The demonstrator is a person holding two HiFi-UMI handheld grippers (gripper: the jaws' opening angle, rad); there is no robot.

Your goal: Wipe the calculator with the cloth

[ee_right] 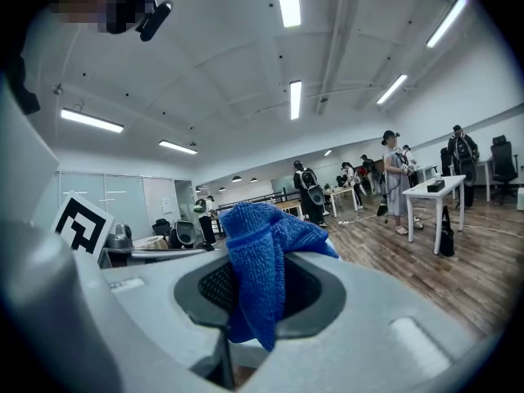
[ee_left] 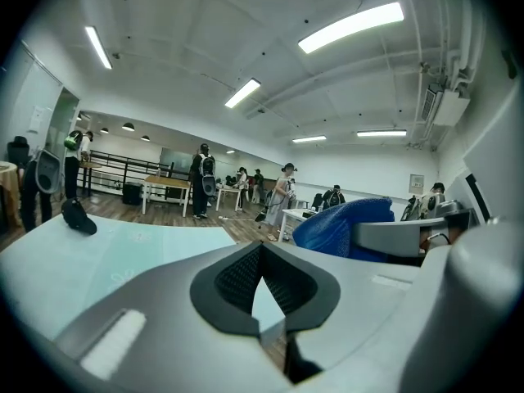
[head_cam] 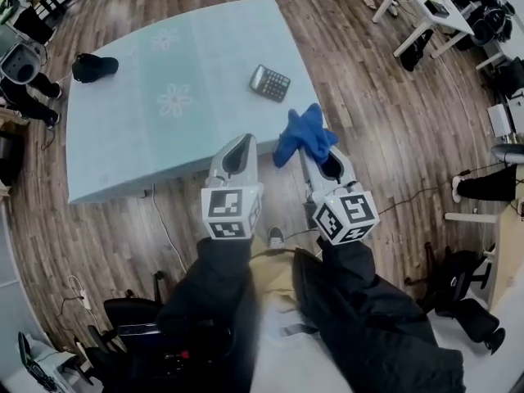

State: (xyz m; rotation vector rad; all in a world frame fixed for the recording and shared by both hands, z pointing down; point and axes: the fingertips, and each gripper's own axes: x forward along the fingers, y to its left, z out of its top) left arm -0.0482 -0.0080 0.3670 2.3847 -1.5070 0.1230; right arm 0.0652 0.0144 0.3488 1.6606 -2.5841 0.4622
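A dark calculator (head_cam: 269, 82) lies near the right edge of the pale blue table (head_cam: 123, 137). Both grippers are held up in front of the table's near edge, pointing out level across the room. My right gripper (head_cam: 317, 151) is shut on a blue cloth (head_cam: 303, 133), which bunches up out of its jaws; in the right gripper view the cloth (ee_right: 258, 256) hangs between the black pads (ee_right: 315, 289). My left gripper (head_cam: 243, 143) is shut with nothing in it, and its pads (ee_left: 233, 281) meet at the tip. The cloth (ee_left: 344, 223) also shows at the right of the left gripper view.
A black object (head_cam: 92, 66) sits at the table's far left corner. White desks (head_cam: 430, 11) stand on the wooden floor to the right, and office chairs (head_cam: 458, 301) stand near me. Several people (ee_left: 201, 178) stand farther off in the room. A cable (head_cam: 168, 232) trails on the floor below the table.
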